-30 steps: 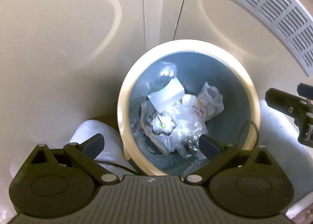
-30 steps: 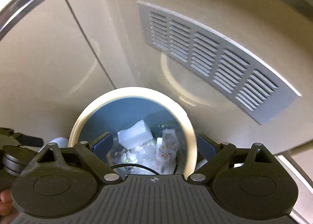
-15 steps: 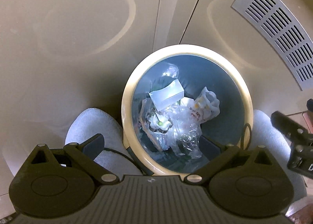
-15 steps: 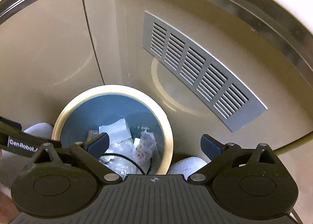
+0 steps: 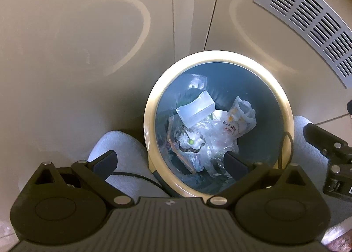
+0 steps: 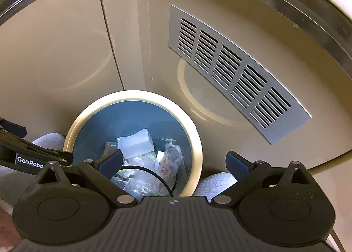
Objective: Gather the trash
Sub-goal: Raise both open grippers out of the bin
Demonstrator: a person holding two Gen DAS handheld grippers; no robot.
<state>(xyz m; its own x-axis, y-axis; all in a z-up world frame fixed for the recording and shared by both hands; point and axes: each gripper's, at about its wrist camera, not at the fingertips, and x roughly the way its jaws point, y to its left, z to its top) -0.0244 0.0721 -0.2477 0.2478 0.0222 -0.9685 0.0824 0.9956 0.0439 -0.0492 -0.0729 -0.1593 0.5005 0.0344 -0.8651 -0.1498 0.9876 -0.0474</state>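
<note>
A round bin (image 5: 220, 55) with a cream rim and blue-grey inside stands on the floor against beige cabinet doors. In it lie a clear plastic box (image 5: 195, 108), a printed white plastic bag (image 5: 239, 119) and crumpled clear wrapping (image 5: 211, 144). My left gripper (image 5: 170, 162) hangs open above the bin's near rim, nothing between its fingers. The right gripper (image 6: 173, 162) is open and empty too, over the bin's (image 6: 136, 95) right side; the box (image 6: 135, 144) and bag (image 6: 170, 159) show below it. Each gripper appears at the edge of the other's view: right gripper (image 5: 330, 148), left gripper (image 6: 22, 152).
White fluffy shapes flank the bin on the left (image 5: 116, 148) and on the right (image 5: 308, 133). A metal vent grille (image 6: 237, 71) sits in the right cabinet door. A black cable (image 6: 154, 172) loops over the bin. A strip of tiled floor (image 5: 330, 117) shows at right.
Both cameras have drawn back from the bin, which looks smaller. The right wrist view has rolled, and the bin has slid to its left. The right gripper sits lower at the left view's edge.
</note>
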